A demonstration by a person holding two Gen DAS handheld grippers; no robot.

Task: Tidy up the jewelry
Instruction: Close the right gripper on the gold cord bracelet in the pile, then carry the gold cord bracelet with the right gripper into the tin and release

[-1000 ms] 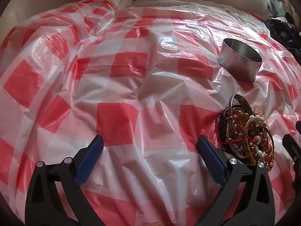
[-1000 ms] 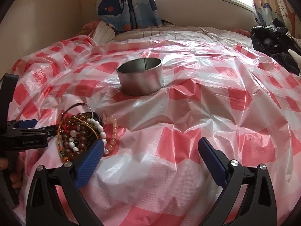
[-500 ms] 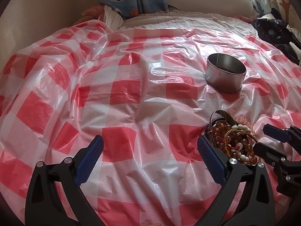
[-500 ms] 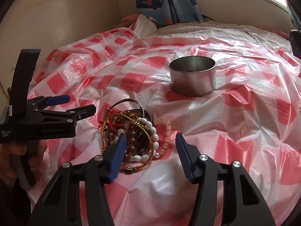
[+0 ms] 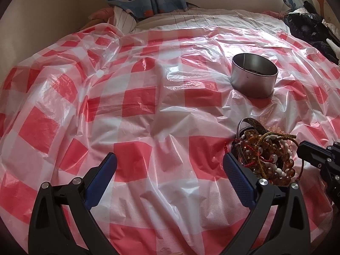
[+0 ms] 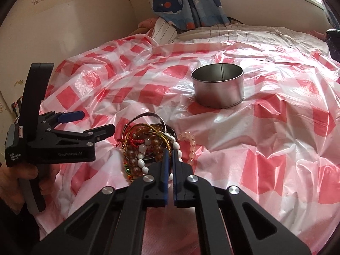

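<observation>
A tangled pile of bead bracelets and bangles (image 6: 148, 146) lies on the red-and-white checked plastic sheet (image 6: 265, 148); it shows in the left wrist view (image 5: 265, 150) too. A round metal tin (image 6: 217, 88) stands open beyond it, also in the left wrist view (image 5: 254, 77). My right gripper (image 6: 169, 154) has its jaws nearly closed on the near edge of the pile, at a white bead bracelet (image 6: 176, 148). My left gripper (image 5: 170, 165) is open and empty, just left of the pile; it shows in the right wrist view (image 6: 93, 123).
The sheet covers a bed and is wrinkled. A whale-print curtain (image 6: 182, 2) and a wall (image 6: 74, 31) are at the back left. Dark clothing (image 5: 308, 29) lies at the far right. A pale pink bead strand (image 6: 191, 146) trails from the pile.
My right gripper moved left to the pile and closed from wide open to nearly shut over the beads. My left gripper pulled back slightly and stayed open.
</observation>
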